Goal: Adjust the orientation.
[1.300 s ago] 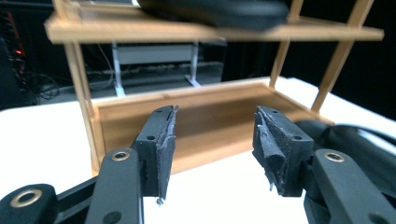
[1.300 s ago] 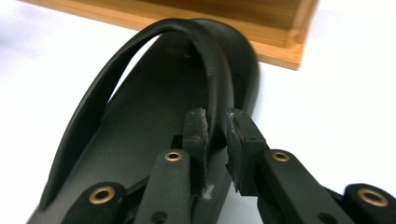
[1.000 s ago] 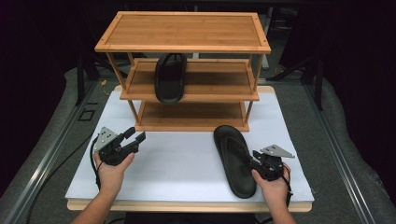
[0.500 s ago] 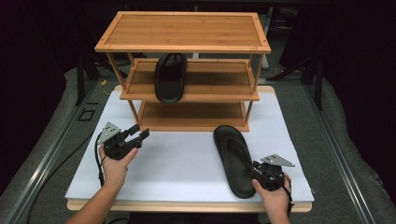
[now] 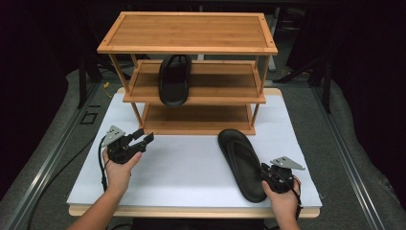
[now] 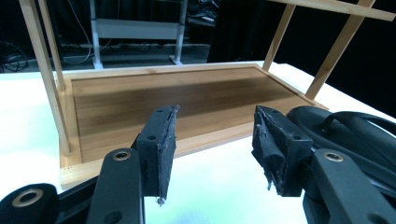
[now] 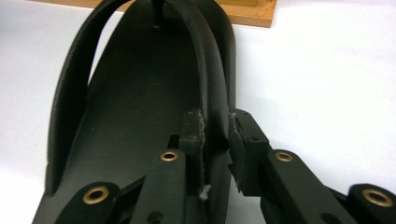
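On the white table (image 5: 191,172), just in front of the wooden rack (image 5: 191,86), a black flip-flop (image 5: 242,160) is lain flat — its heel-side rim is straddled by the right gripper (image 7: 215,135), whose jaws have just been closing onto it. The left gripper (image 5: 143,139) is held partly open, nothing between its jaws — a second flip-flop (image 5: 174,79) is seen on the middle shelf.

White tabletop (image 5: 191,167) w/ wood edge, on grey floor (image 5: 354,143) — metal rails along both sides. Room behind is dark; a pale desk frame (image 6: 135,28) & cables at back — even overhead light.
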